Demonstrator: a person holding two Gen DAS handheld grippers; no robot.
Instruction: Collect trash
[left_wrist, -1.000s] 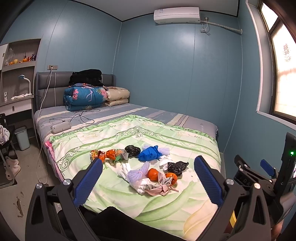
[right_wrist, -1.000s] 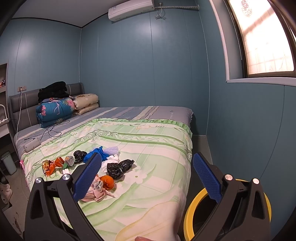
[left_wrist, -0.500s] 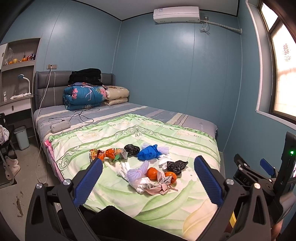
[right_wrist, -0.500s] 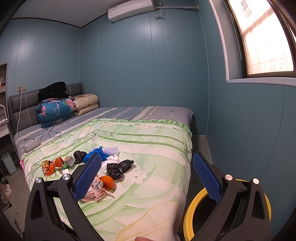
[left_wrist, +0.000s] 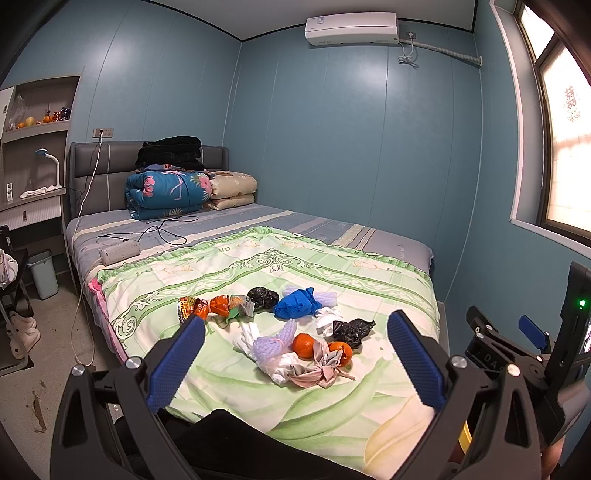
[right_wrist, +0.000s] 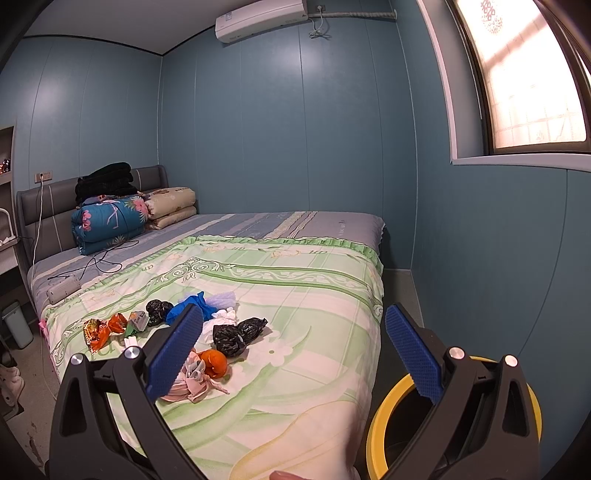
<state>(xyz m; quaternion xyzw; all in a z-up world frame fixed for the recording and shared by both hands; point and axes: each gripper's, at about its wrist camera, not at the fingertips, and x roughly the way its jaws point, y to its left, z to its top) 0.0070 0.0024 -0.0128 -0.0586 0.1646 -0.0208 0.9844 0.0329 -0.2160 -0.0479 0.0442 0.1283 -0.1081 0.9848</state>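
Note:
A scatter of trash lies on the green quilt (left_wrist: 332, 398) near the bed's foot: orange snack wrappers (left_wrist: 207, 306), black bag wads (left_wrist: 352, 330), a blue wad (left_wrist: 297, 303), white tissue (left_wrist: 327, 318), orange peels (left_wrist: 303, 340) and a pinkish rag (left_wrist: 317, 373). The same pile shows in the right wrist view (right_wrist: 225, 338). My left gripper (left_wrist: 295, 360) is open and empty, held short of the pile. My right gripper (right_wrist: 291, 352) is open and empty, to the pile's right. A yellow-rimmed bin (right_wrist: 380, 424) stands on the floor by the bed's right side.
Folded quilts (left_wrist: 166, 192) and a black bundle sit at the headboard. A power strip (left_wrist: 120, 253) with cables lies on the grey sheet. A small pale bin (left_wrist: 44, 273) and slippers stand on the floor at left. The blue wall is close on the right.
The left gripper has drifted very slightly. The trash and the right gripper have not visibly moved.

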